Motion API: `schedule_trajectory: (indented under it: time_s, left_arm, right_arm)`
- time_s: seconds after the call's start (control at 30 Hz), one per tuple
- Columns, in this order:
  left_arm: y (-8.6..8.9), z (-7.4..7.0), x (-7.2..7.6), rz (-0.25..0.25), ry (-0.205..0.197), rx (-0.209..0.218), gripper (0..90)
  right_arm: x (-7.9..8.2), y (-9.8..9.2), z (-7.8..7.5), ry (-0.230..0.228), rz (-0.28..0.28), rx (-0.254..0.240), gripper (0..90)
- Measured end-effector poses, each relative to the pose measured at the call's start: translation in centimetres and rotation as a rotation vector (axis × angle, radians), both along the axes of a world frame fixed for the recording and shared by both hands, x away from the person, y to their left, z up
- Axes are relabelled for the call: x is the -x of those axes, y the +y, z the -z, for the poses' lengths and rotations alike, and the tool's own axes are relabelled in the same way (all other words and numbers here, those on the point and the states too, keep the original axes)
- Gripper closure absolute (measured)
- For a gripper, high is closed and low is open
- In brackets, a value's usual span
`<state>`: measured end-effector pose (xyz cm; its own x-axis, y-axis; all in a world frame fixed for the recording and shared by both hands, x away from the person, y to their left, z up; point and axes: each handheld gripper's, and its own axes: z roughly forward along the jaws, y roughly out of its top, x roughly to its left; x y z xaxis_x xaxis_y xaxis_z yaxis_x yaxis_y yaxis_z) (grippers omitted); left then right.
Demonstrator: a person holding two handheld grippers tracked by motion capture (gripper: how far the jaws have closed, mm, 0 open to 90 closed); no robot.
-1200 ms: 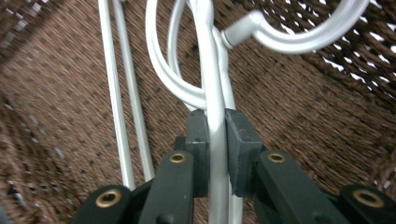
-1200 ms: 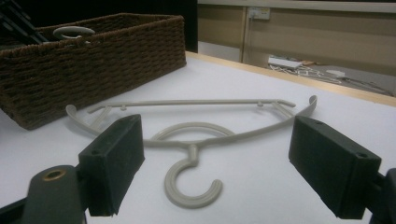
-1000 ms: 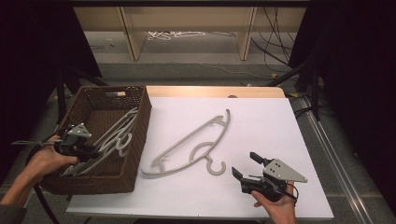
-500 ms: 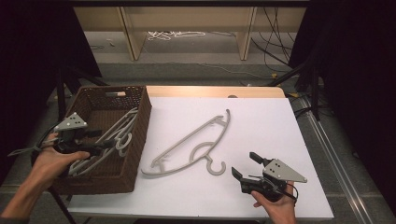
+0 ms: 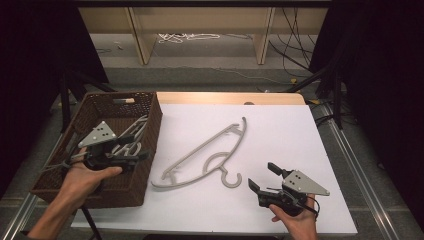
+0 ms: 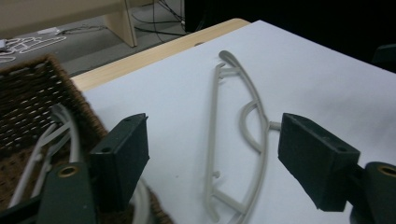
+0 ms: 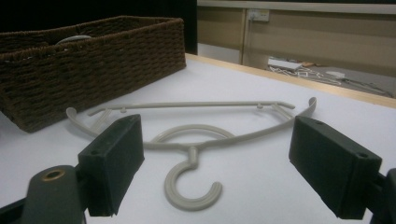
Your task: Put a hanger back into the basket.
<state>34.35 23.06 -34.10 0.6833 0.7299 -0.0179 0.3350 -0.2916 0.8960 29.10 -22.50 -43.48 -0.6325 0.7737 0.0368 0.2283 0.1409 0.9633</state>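
Observation:
A pale grey plastic hanger [image 5: 205,155] lies flat on the white table top, its hook toward the front edge. My left gripper [image 5: 136,146] hovers over the right side of the brown wicker basket [image 5: 155,120], pointing toward that hanger. Its jaws have just been opening and now stand wide with nothing between them. In the left gripper view the hanger [image 6: 254,121] lies on the table beyond the left gripper [image 6: 212,158]. My right gripper [image 5: 263,176] rests open near the front right, just right of the hook. In the right gripper view the hanger [image 7: 196,140] lies ahead of the right gripper [image 7: 215,168].
Several similar hangers [image 5: 135,130] lie inside the basket, which stands at the table's left edge. The basket wall [image 7: 93,56] rises behind the loose hanger in the right gripper view. White table surface [image 5: 280,130] stretches to the right and back.
My left gripper has risen from low in the basket and moved right toward its right wall, and its jaws have spread apart. The right gripper and the loose hanger have stayed put.

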Motion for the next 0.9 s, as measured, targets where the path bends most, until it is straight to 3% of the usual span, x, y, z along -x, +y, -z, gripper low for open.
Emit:
schedule_trajectory:
  time_s: [0.1, 0.27, 0.37, 0.5, 0.63, 0.77, 0.87, 0.9]
  left_arm:
    - [-1.4, 0.3, 0.0, 0.006, 0.010, 0.035, 21.5]
    - [-4.0, 0.9, 0.0, 0.035, -0.003, 0.031, 18.3]
    - [-5.2, 1.3, 0.0, 0.056, 0.002, 0.050, 16.9]
    - [-6.5, 1.8, 0.0, 0.073, -0.003, 0.088, 16.9]
    - [-7.3, 2.4, 0.0, 0.059, -0.017, 0.115, 16.9]
    - [-7.7, 3.2, 0.1, 0.064, -0.033, 0.118, 16.9]
    - [-8.1, 3.9, 0.2, 0.052, -0.049, 0.093, 16.9]
    - [-8.3, 4.2, 0.2, 0.051, -0.047, 0.085, 16.9]
  right_arm:
    - [0.0, 0.0, 0.0, -0.002, 0.003, -0.002, 18.7]
    - [0.0, 0.0, -0.1, -0.005, 0.004, -0.008, 18.6]
    - [0.1, 0.0, -0.1, -0.005, 0.000, -0.007, 18.6]
    - [0.1, 0.0, -0.1, -0.005, 0.002, -0.006, 18.6]
    - [0.1, -0.1, -0.1, -0.005, -0.001, -0.011, 18.5]
    - [0.1, -0.1, -0.1, -0.006, -0.004, -0.007, 18.5]
    - [0.1, -0.3, -0.1, 0.000, -0.003, -0.010, 18.5]
    - [-0.1, -0.3, 0.0, -0.019, -0.008, -0.016, 18.5]
